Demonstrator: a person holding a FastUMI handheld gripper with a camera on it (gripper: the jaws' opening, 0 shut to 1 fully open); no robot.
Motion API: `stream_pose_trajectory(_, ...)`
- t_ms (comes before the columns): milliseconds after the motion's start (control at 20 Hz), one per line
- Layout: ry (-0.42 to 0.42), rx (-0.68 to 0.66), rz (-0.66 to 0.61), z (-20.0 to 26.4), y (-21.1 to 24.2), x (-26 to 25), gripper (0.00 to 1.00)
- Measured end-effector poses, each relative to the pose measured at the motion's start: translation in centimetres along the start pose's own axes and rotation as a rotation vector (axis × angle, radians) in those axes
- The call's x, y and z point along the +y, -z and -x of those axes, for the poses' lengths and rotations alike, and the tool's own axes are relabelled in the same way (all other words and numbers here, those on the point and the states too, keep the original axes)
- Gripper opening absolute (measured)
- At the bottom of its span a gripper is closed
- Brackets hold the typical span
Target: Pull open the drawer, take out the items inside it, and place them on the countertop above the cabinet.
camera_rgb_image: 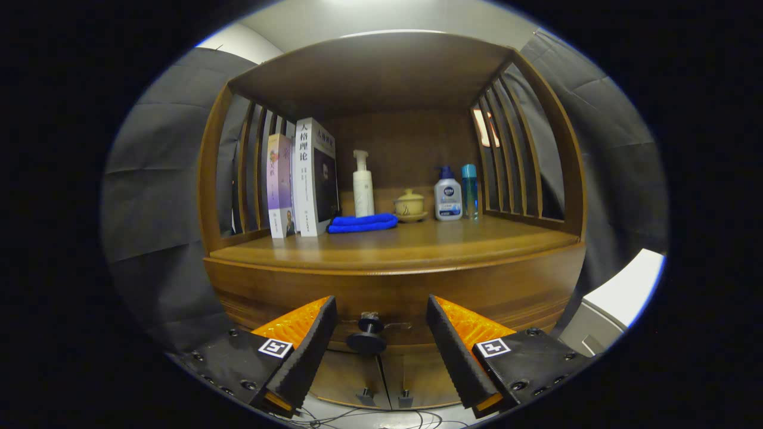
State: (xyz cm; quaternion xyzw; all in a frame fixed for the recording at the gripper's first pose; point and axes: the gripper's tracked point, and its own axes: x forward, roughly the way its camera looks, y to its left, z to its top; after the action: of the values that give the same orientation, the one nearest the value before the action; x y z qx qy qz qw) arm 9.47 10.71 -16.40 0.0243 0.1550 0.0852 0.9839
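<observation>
The tongs (381, 351) sit at the bottom centre of the frame with their two fingers spread wide and holding nothing. The left finger (310, 348) and the right finger (453, 351) stand well apart, and neither touches the cabinet.

The drawer knob (367, 338) lies in the gap between the fingers, slightly left of the midline and just ahead of the tips. Its stem points straight out from the drawer front (393, 301) toward the camera, so the knob's axis runs along the line of the fingers. This is the relation that governs the next move: the tongs are already lined up with the knob, and by judgement they need only a short advance and a closing of the fingers across the round head, followed by a straight pull back along the same axis. A small shift to the left would centre the knob better.

The drawer appears closed, flush with the wood around it, so its contents are hidden. Below it, two smaller knobs (365, 394) of the cabinet doors show at the lower centre.

Above the drawer front, the counter (477, 238) spans the middle of the frame. Toward its back stand books (304, 179) at left, a blue cloth (362, 223), a white pump bottle (363, 185), a lidded cup (409, 204), and two more bottles (448, 196) at right. The front half of the counter offers free room for placing.
</observation>
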Motion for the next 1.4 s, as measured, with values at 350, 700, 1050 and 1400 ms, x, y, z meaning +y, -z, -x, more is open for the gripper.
stream_pose_trajectory(350, -0.019, 0.099, 0.000, -1.6, 4.2, 1.1, 0.83)
stream_pose_trajectory(700, -0.016, 0.147, -0.031, -2.0, 5.2, 1.2, 0.43)
stream_pose_trajectory(1050, -0.004, 0.141, -0.019, -0.7, 5.4, 1.1, 0.29)
stream_pose_trajectory(1400, -0.013, 0.124, -0.002, 2.3, 5.9, 1.1, 0.29)
